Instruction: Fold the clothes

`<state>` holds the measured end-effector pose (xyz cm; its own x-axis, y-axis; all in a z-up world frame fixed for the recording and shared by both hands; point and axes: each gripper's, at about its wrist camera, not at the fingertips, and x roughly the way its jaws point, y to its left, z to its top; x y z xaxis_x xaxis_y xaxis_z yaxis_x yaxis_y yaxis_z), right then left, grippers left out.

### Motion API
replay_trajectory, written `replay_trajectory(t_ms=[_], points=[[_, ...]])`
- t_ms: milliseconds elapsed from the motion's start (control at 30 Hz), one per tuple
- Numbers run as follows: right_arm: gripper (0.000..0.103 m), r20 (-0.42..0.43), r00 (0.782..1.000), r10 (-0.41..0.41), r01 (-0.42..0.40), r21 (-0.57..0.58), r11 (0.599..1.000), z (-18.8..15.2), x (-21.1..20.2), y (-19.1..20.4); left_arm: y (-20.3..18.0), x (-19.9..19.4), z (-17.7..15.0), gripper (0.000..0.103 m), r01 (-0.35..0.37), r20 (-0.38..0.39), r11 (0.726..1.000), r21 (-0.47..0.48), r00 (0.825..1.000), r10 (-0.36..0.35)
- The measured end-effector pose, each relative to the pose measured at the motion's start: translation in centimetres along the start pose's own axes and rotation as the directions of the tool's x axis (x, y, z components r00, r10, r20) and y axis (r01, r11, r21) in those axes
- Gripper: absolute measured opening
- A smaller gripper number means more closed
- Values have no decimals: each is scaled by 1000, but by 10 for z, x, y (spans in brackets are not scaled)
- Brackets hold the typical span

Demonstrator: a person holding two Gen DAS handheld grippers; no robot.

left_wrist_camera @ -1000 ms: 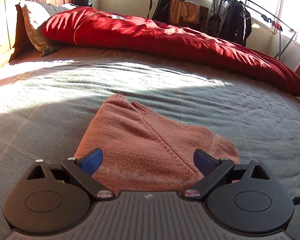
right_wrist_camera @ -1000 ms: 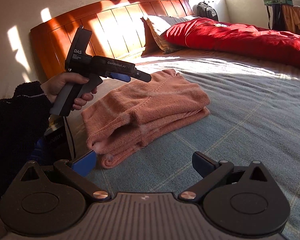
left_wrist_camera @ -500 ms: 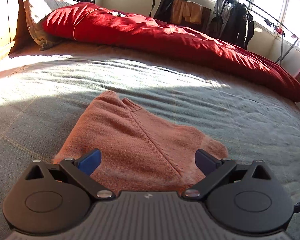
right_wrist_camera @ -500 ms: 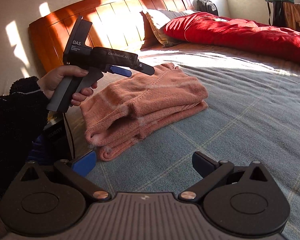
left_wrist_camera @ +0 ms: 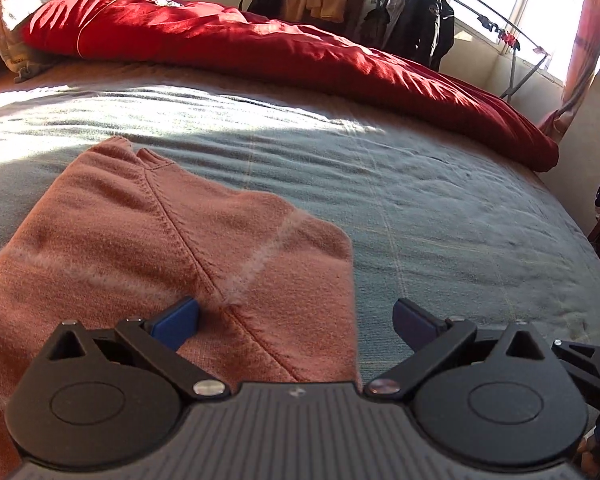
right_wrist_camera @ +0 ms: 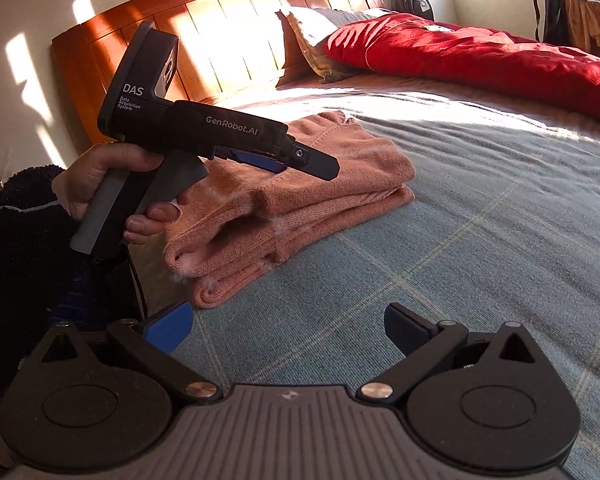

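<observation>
The left tool hangs with its 2 blue-padded fingers spread wide, gripping nothing, just above the near edge of the folded salmon-pink knitted garment. The right tool is likewise spread and empty, over bare grey-blue checked bedspread, the garment ahead to its left. Beyond both lies a rumpled red quilt and a wooden slatted headboard.

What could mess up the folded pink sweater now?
The left gripper hovers just above the folded pink sweater, open; if it dips, a finger could snag the knit and drag the top layer askew. The stacked layers gape loosely at the near end, so a bump might unfold them. The sweater also lies near the bed edge by the person's hand and could slide off.
</observation>
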<state>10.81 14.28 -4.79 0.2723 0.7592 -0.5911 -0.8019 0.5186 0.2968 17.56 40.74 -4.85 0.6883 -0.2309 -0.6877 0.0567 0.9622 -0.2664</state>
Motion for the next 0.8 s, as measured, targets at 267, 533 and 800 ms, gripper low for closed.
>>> replay_trajectory(t_ms=[267, 533, 800], points=[[103, 17, 1000, -4, 4, 18, 1000, -2, -9, -2, -28, -44, -29, 102, 43, 75, 999, -4, 996, -43], [103, 30, 1000, 3, -3, 22, 1000, -4, -19, 5, -27, -30, -56, 102, 82, 13, 995, -64, 997, -82], [103, 68, 998, -11, 10, 25, 1000, -10, -45, 20, -45, -69, -75, 102, 21, 76, 997, -69, 997, -16]])
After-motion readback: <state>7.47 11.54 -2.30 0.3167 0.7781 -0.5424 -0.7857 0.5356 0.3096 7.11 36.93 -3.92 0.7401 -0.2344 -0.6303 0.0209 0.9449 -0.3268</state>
